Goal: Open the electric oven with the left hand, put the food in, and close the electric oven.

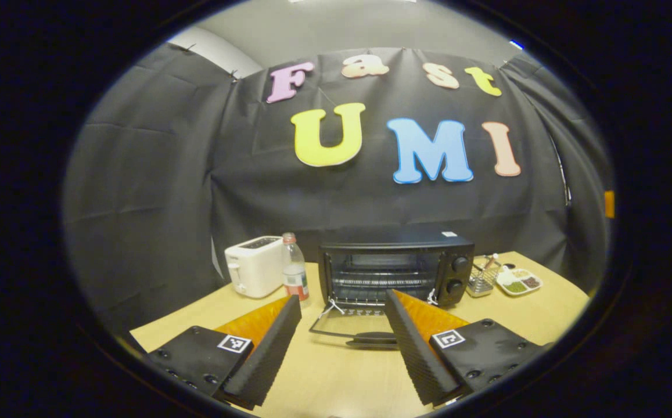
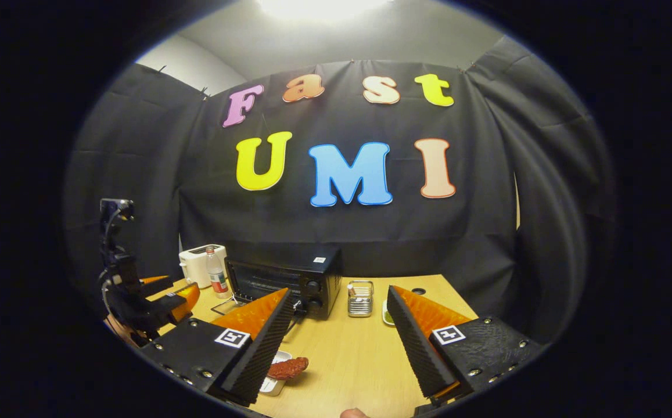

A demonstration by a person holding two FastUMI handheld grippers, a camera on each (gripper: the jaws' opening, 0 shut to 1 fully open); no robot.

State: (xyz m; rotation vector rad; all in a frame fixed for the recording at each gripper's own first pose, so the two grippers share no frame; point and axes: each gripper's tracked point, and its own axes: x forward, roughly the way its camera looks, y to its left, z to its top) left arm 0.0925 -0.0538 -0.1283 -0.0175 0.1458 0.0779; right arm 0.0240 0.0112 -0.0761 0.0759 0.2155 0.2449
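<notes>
The black electric oven [image 1: 396, 270] stands at the middle back of the wooden table [image 1: 336, 377]. Its glass door [image 1: 344, 324] lies folded down flat, with the dark handle [image 1: 370, 338] toward me and the wire rack inside showing. My left gripper [image 1: 342, 297] is open just in front of the door, holding nothing. In the right gripper view, a reddish-brown piece of food [image 2: 289, 367] lies on a small white plate [image 2: 272, 384] near the front edge. My right gripper [image 2: 337, 293] hangs open above it, empty. The oven [image 2: 286, 281] and the left gripper [image 2: 170, 290] appear off to the left.
A white toaster [image 1: 254, 266] and a plastic bottle [image 1: 294, 273] stand left of the oven. On its right are a small metal basket [image 1: 482, 278] and a divided dish [image 1: 518, 281] with bits of food. A hand holds the left gripper's black frame [image 2: 118, 273].
</notes>
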